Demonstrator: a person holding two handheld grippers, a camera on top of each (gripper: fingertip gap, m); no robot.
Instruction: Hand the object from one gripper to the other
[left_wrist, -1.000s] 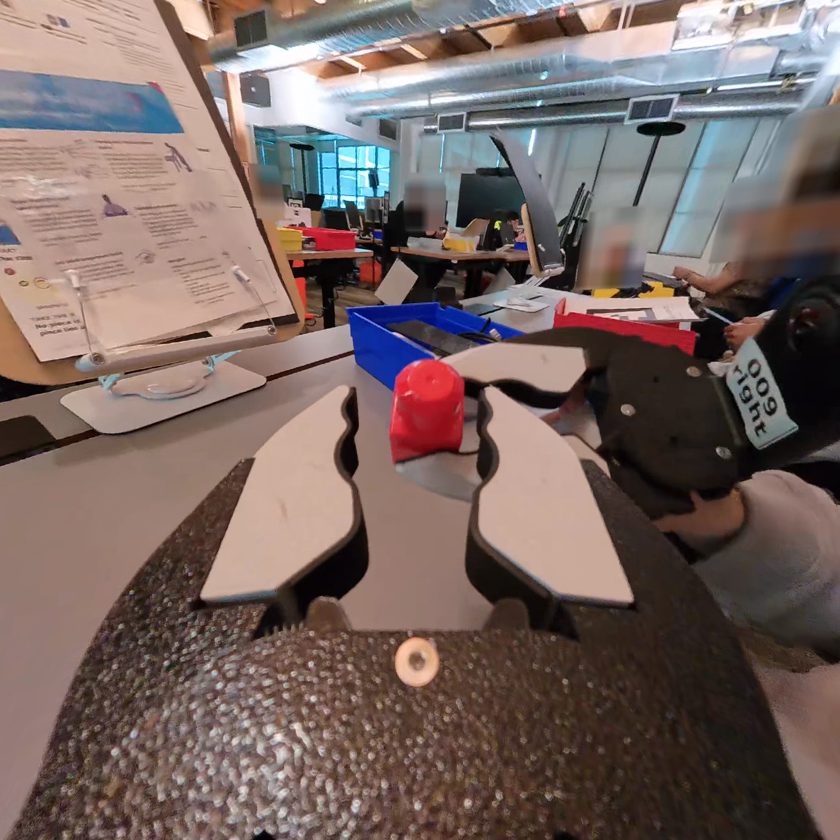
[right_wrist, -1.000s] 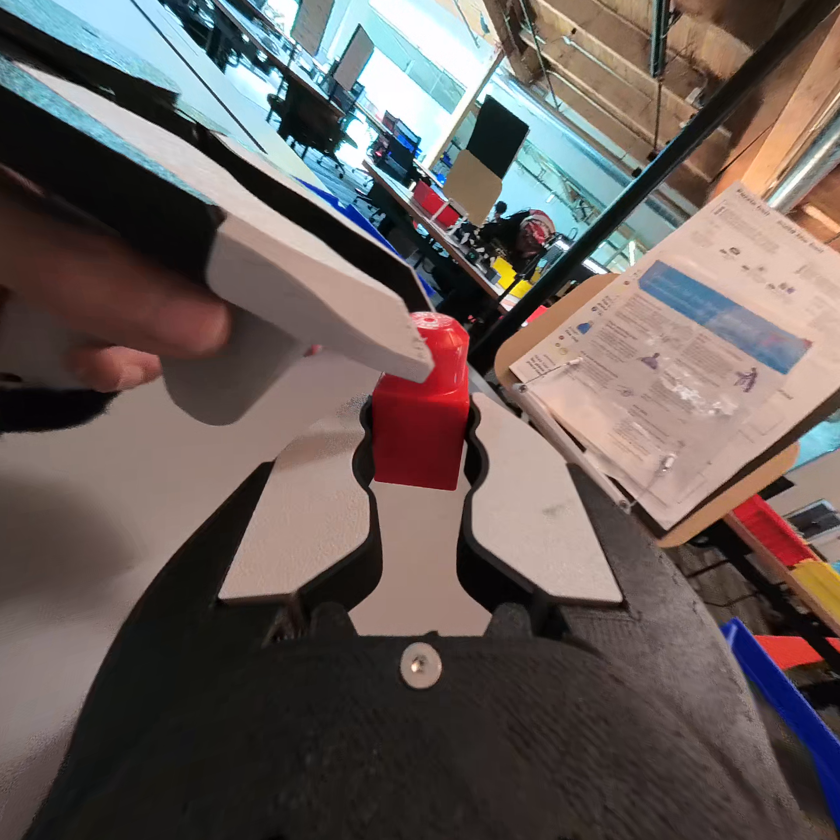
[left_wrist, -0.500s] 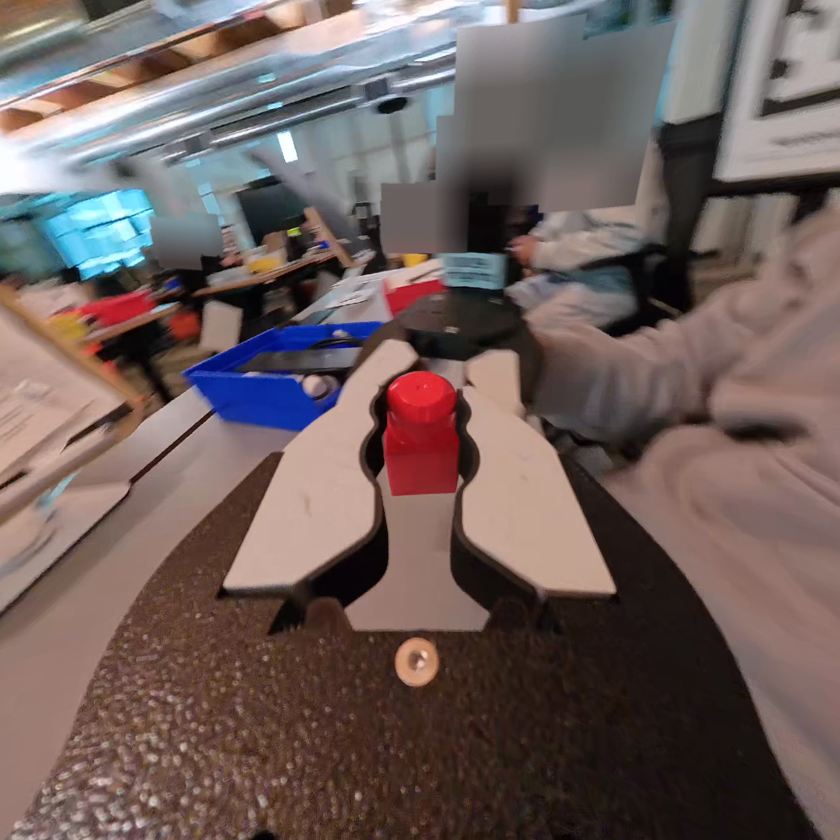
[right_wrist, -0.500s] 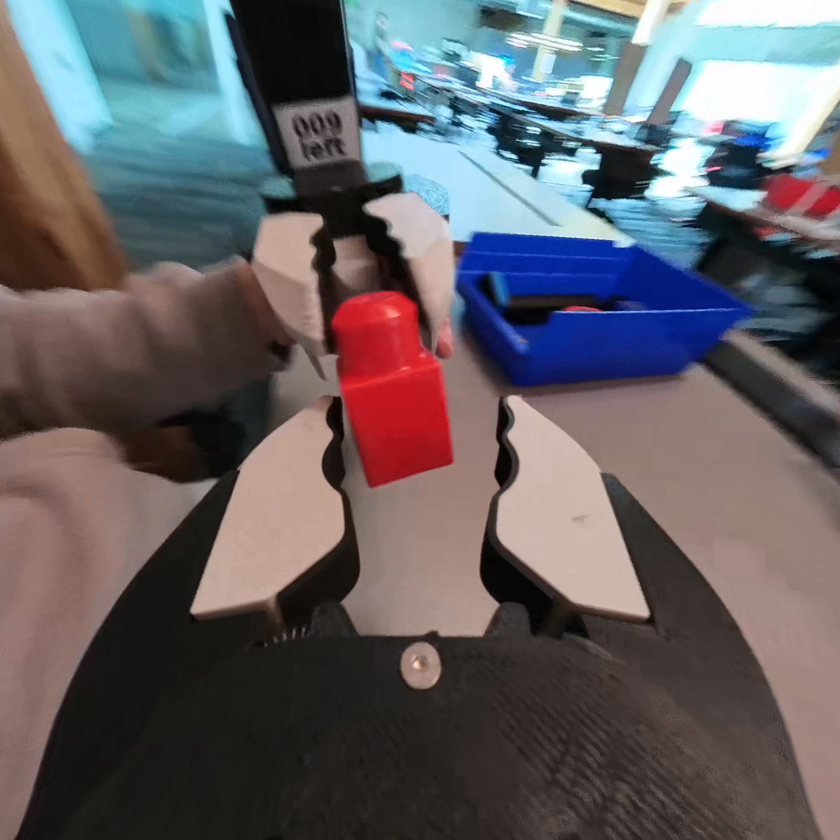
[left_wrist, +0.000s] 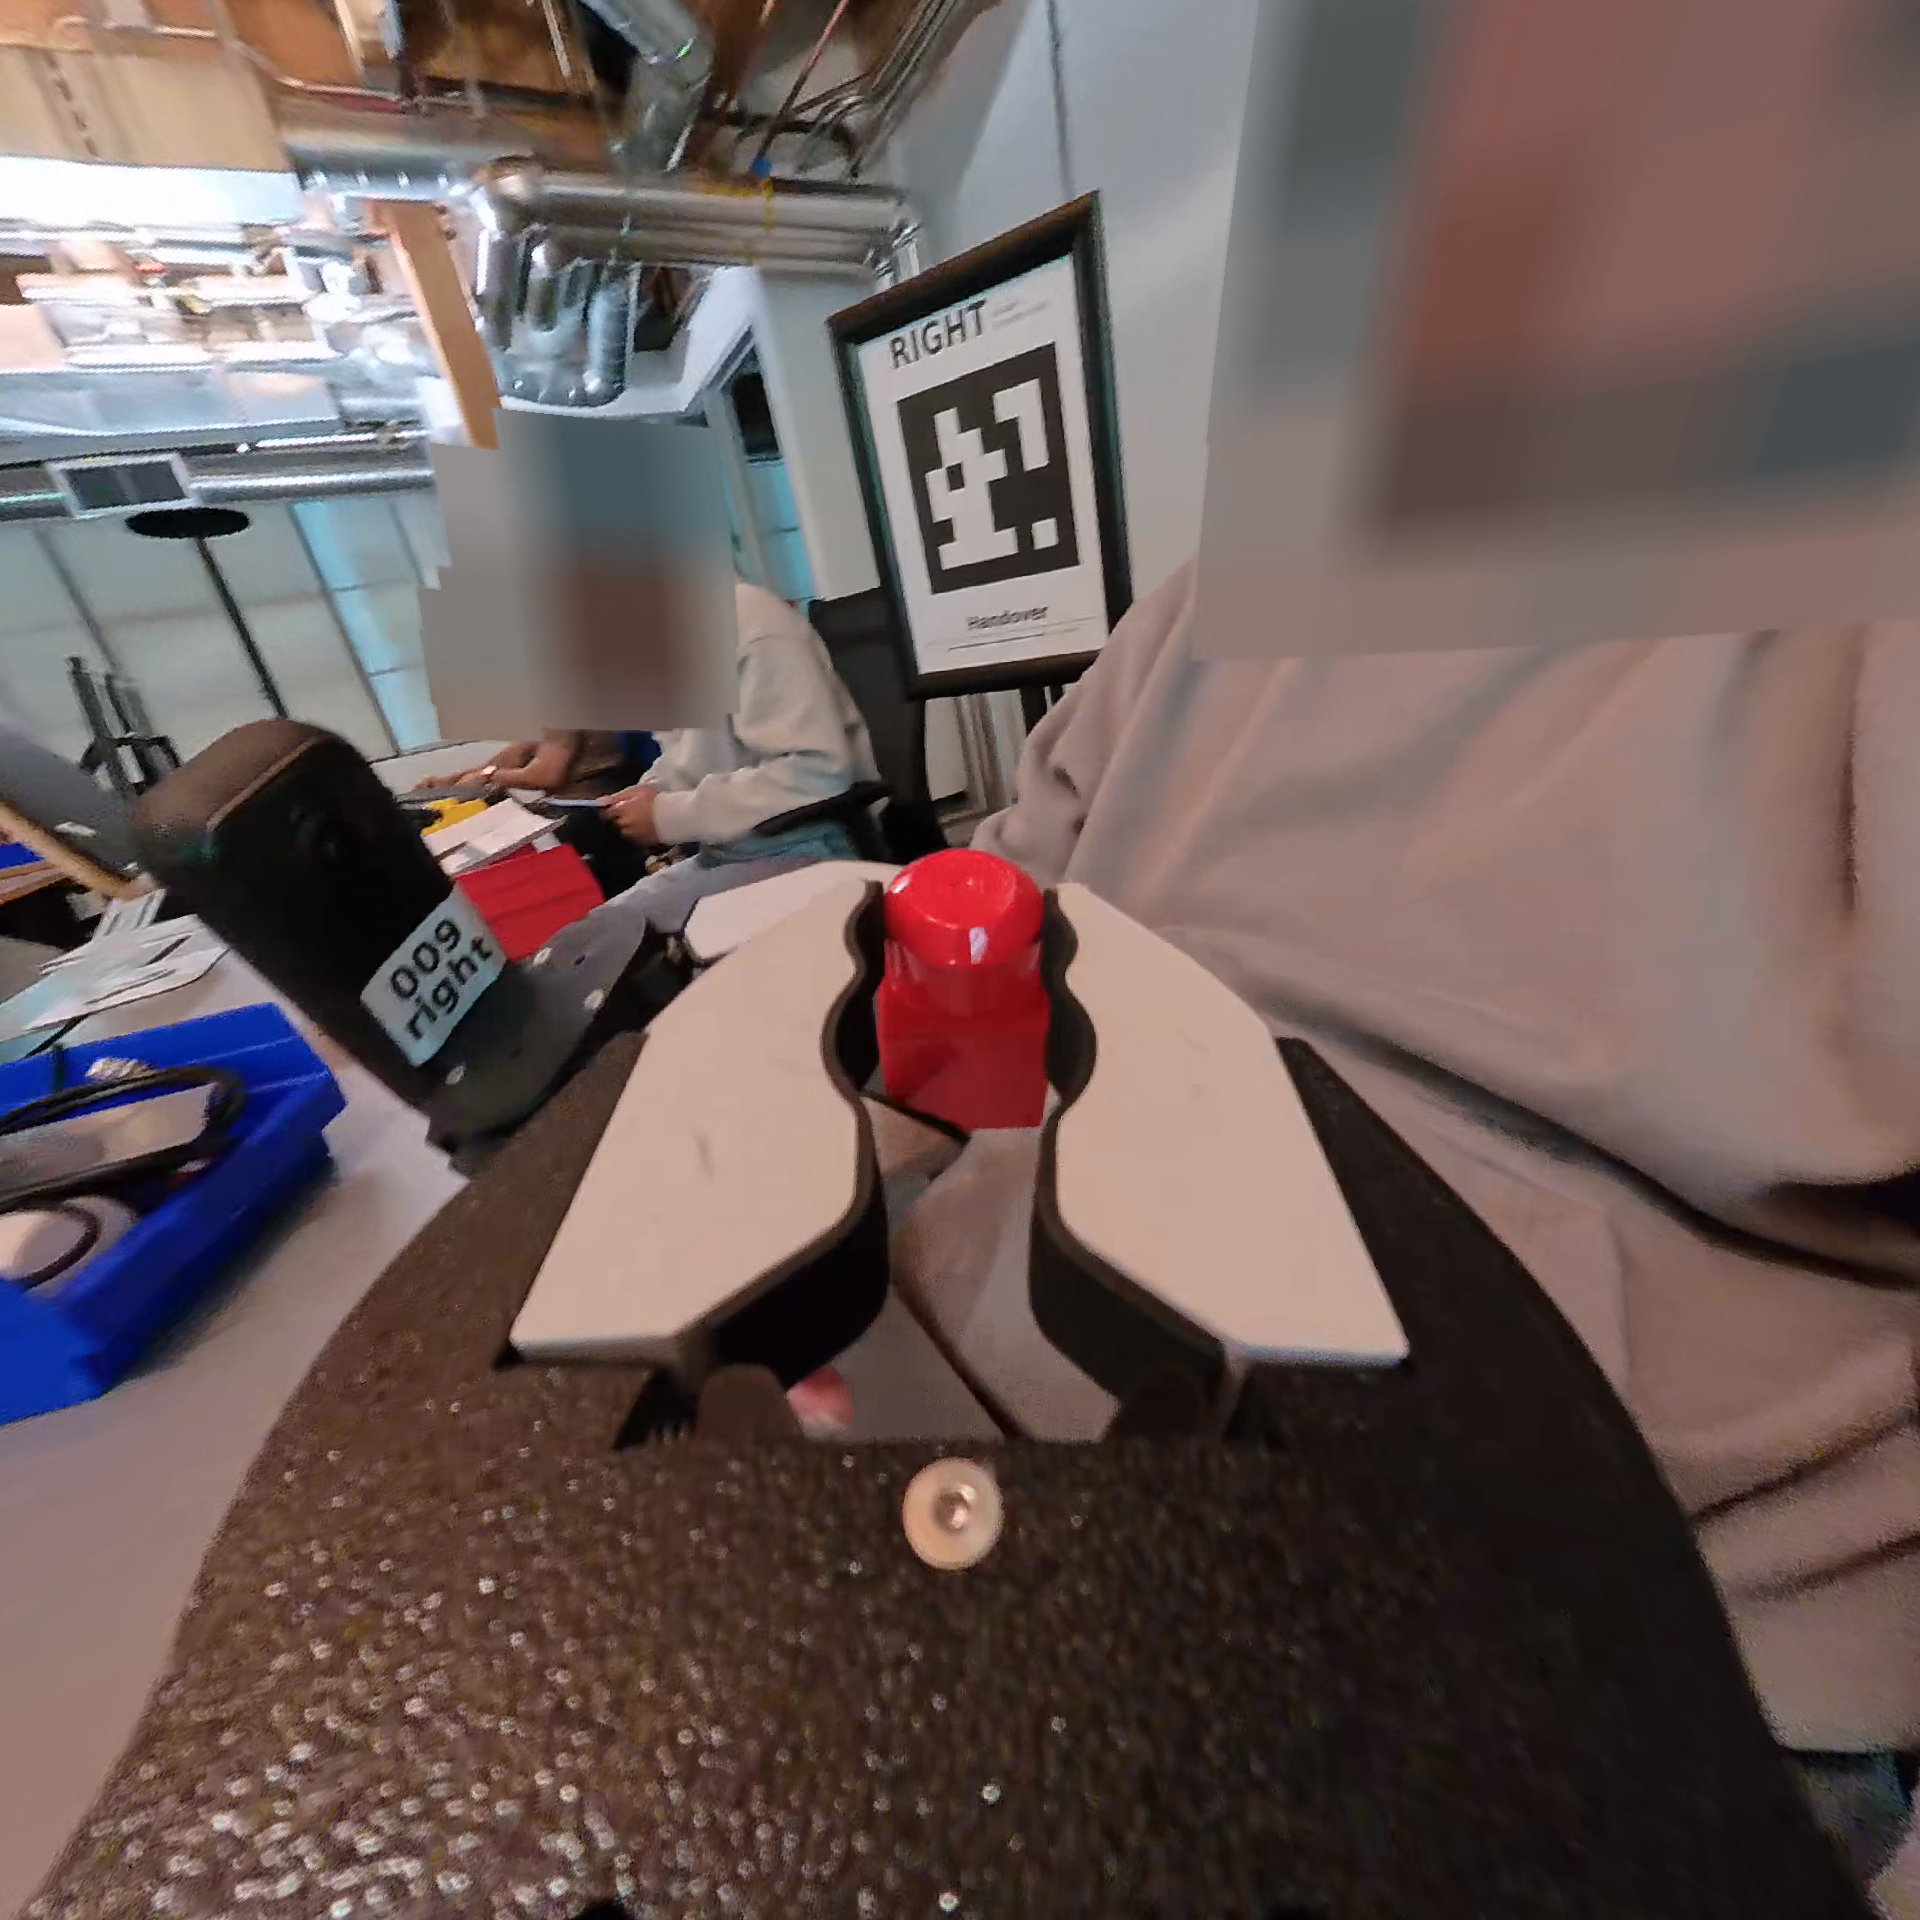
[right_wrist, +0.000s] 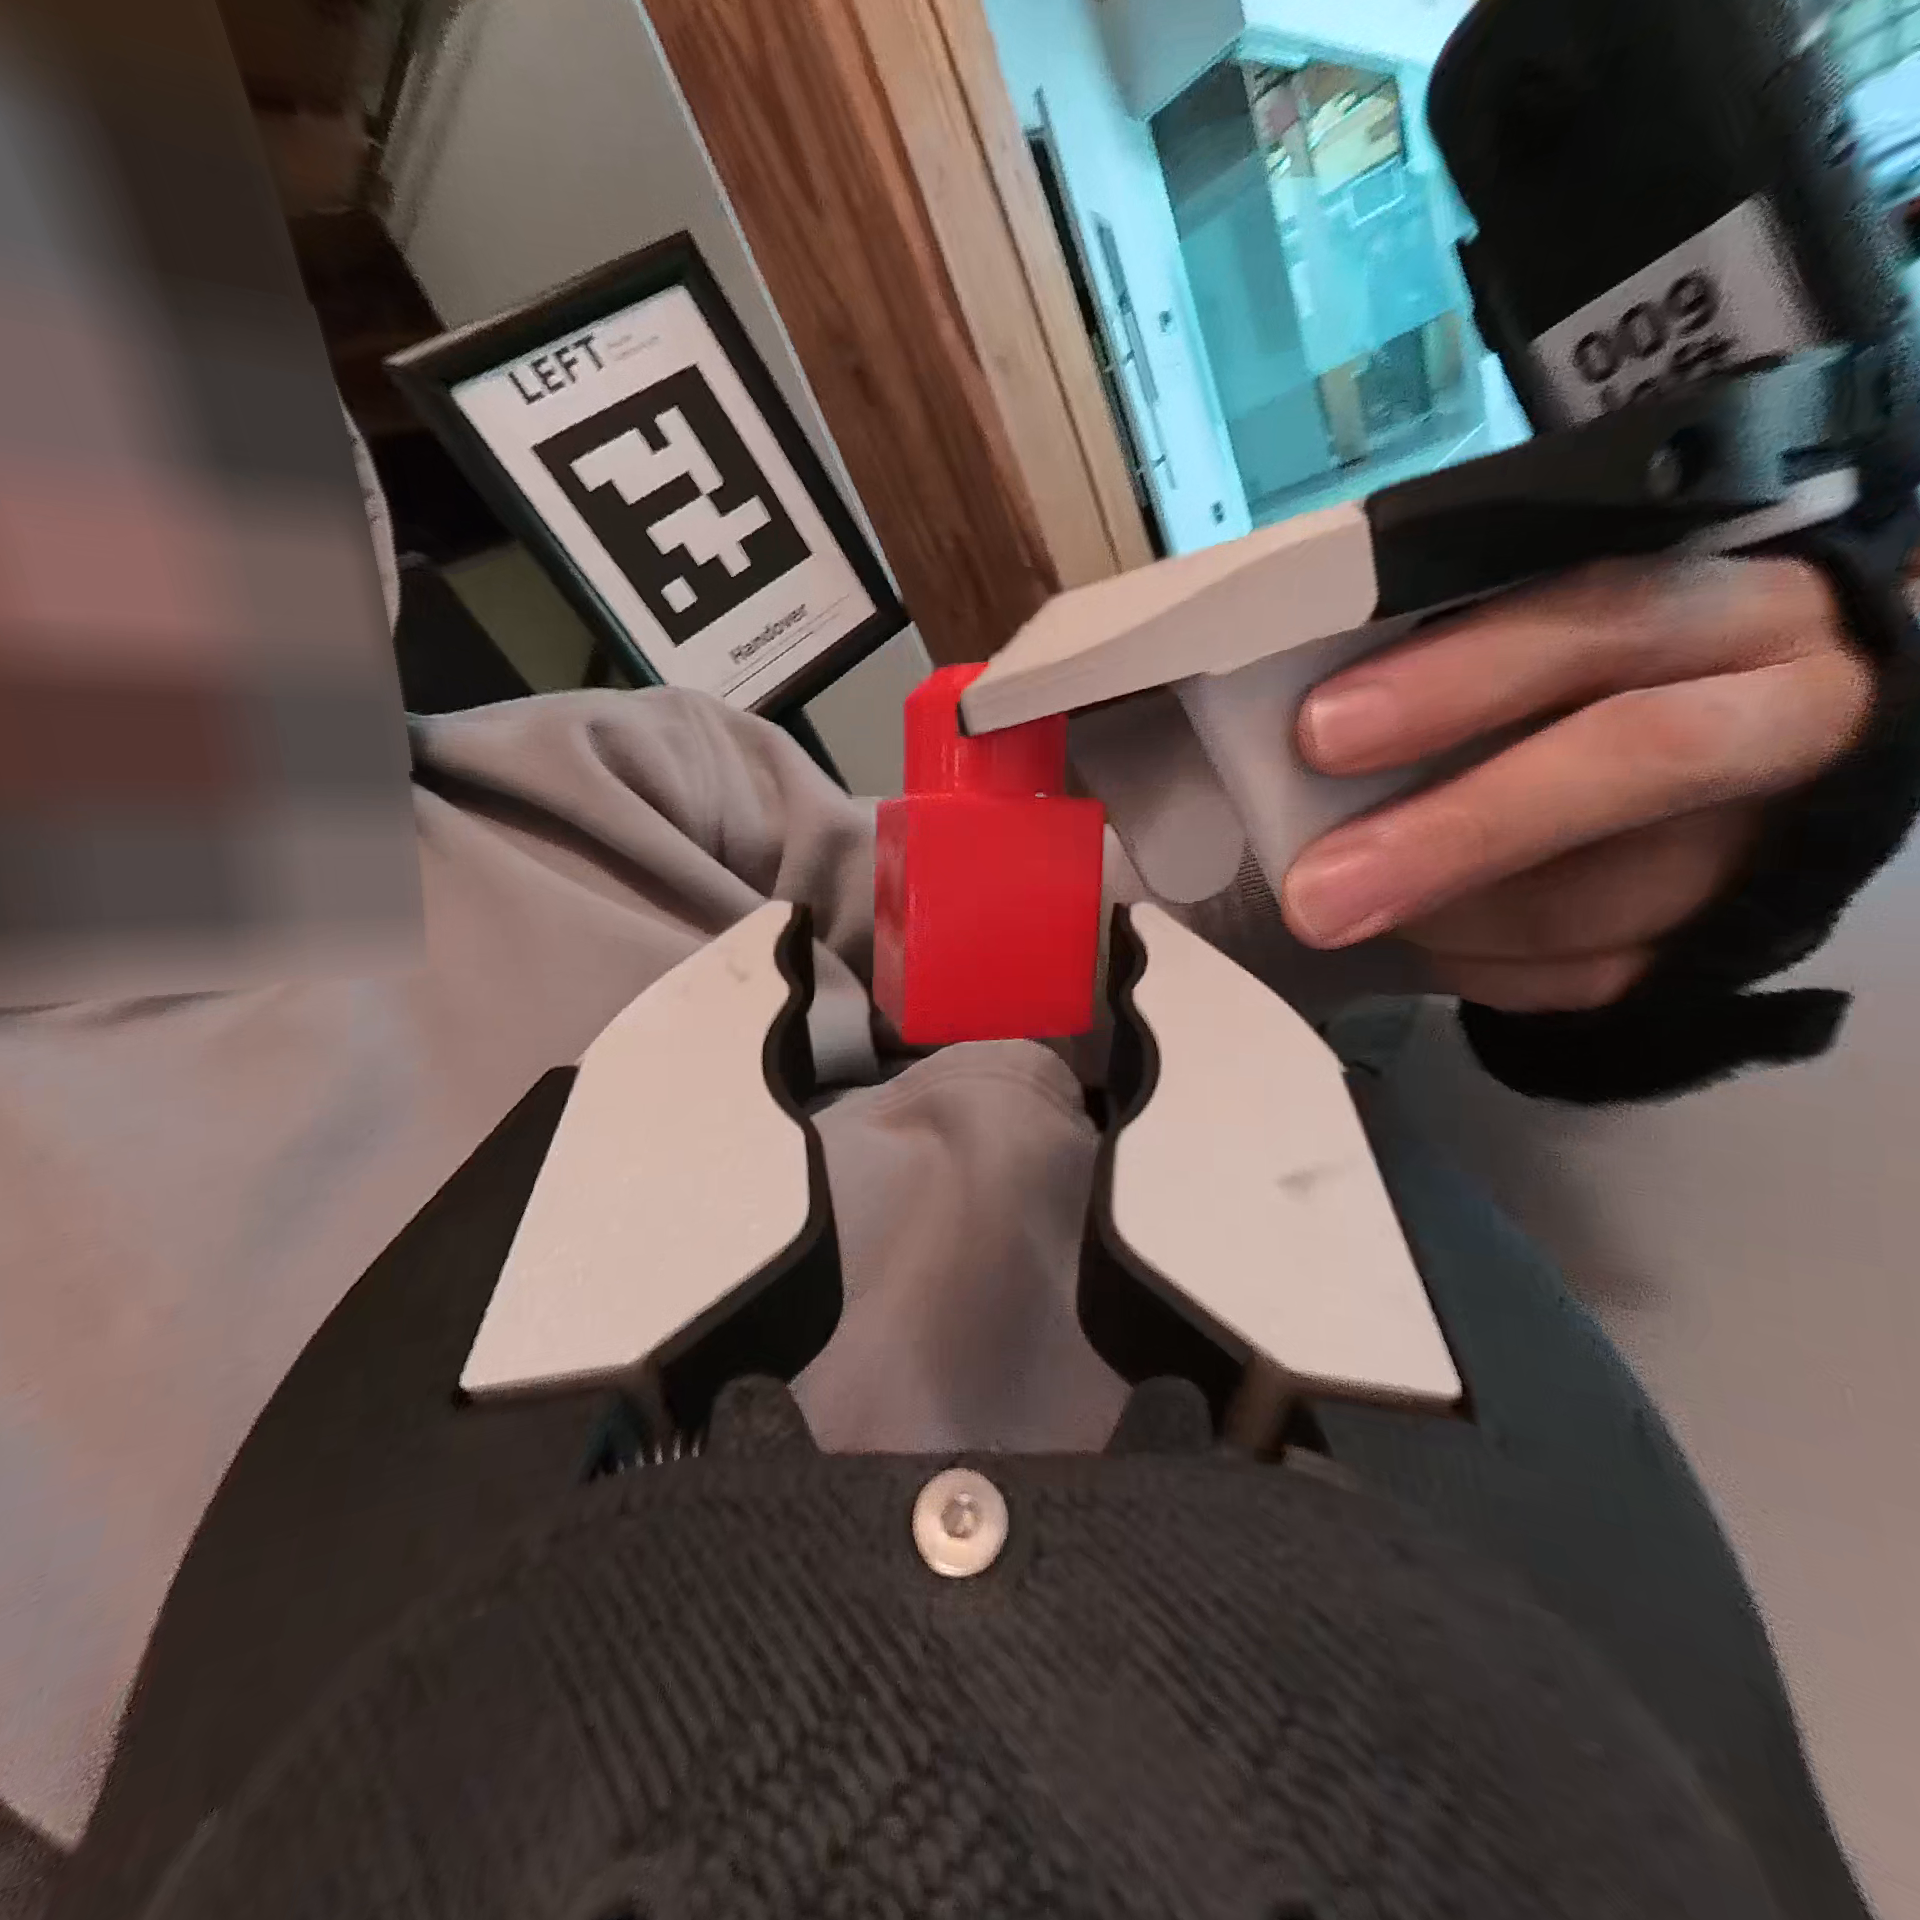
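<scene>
The red block (left_wrist: 961, 1023), a cube with a round stud on top, sits between the fingers of my left gripper (left_wrist: 961, 909), which is shut on it. In the right wrist view the block (right_wrist: 987, 925) hangs between the spread tips of my right gripper (right_wrist: 956, 920), which is open, with a gap on each side. There the left gripper's grey fingers (right_wrist: 1195, 623) come in from the right and clamp the stud. In the left wrist view the right gripper's black body (left_wrist: 312, 894) is at the left, and one of its fingers (left_wrist: 743, 914) pokes out behind mine.
The person's grey sweatshirt (left_wrist: 1455, 987) fills the space just behind the block. A blue bin (left_wrist: 156, 1236) with cables stands on the grey table (left_wrist: 156, 1507) at the left. Framed marker signs (left_wrist: 987, 468) (right_wrist: 665, 499) stand behind. People sit at the far desks. Left and right tips are no more than a few centimetres apart.
One second ago the right gripper held the block and the left was open. The left then shut on it and the right opened. Both grippers have swung round toward the person's body.
</scene>
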